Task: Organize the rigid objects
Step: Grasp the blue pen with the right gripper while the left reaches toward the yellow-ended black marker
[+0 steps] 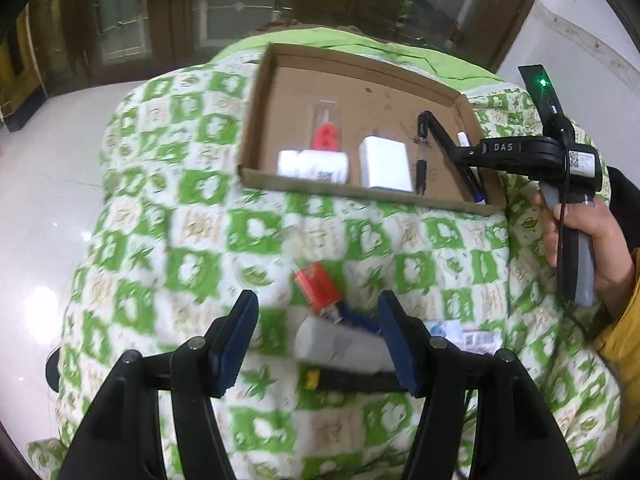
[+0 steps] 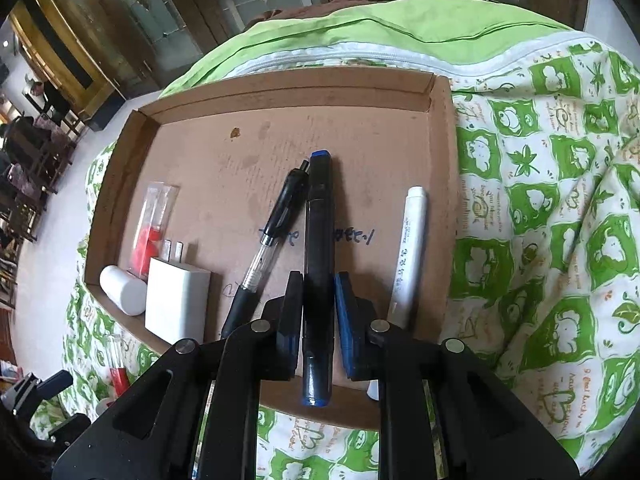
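Jaws: the left gripper [image 1: 318, 336] stood spread above the green-checked quilt [image 1: 224, 240]; the right gripper [image 2: 317, 312] pinched a black marker [image 2: 318, 264] with blue ends over the cardboard tray [image 2: 442, 184], beside a black pen [image 2: 264, 248].

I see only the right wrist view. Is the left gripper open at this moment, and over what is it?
Observer: The left gripper is open, fingers spread wide over the quilt.
Operator: What lies between the fingers?
Observer: A white cylinder on its side, though blurred.
Operator: My blue marker is over the box. What else lies outside it?
Observer: A red packet just beyond the cylinder, on the quilt.
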A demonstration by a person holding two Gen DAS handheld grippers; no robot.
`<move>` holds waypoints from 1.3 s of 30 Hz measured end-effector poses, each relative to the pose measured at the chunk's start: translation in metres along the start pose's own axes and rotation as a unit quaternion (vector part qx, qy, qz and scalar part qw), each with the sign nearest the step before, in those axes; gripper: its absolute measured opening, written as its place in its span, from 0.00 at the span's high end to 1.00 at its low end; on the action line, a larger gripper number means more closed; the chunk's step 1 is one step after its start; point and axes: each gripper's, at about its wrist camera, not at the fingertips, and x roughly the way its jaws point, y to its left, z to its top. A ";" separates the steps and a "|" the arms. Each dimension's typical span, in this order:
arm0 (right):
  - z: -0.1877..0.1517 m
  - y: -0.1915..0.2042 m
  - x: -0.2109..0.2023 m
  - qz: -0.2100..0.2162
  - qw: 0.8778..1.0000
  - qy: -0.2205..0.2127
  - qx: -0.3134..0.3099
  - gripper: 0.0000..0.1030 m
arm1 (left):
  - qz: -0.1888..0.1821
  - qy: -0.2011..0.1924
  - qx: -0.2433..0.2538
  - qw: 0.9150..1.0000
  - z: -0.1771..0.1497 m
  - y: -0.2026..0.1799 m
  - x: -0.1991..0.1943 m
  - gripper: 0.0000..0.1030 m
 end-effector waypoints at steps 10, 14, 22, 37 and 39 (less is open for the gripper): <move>-0.017 -0.001 -0.038 0.040 0.998 -0.049 0.026 0.29 | 0.008 -0.013 -0.018 1.000 -0.011 0.010 -0.005 0.40; -0.032 0.011 -0.070 0.079 0.994 -0.078 0.023 0.20 | 0.013 -0.010 -0.016 1.000 -0.011 0.009 -0.003 0.40; -0.078 0.022 -0.088 0.110 0.992 -0.040 0.041 0.19 | 0.002 0.000 -0.035 0.999 -0.013 0.015 -0.002 0.39; -0.130 0.086 -0.036 0.101 0.983 0.123 -0.093 0.47 | -0.004 0.019 -0.068 0.997 -0.017 0.024 0.002 0.39; -0.138 0.095 -0.027 0.100 0.978 0.142 -0.116 0.59 | -0.004 0.020 -0.069 0.997 -0.017 0.024 0.002 0.39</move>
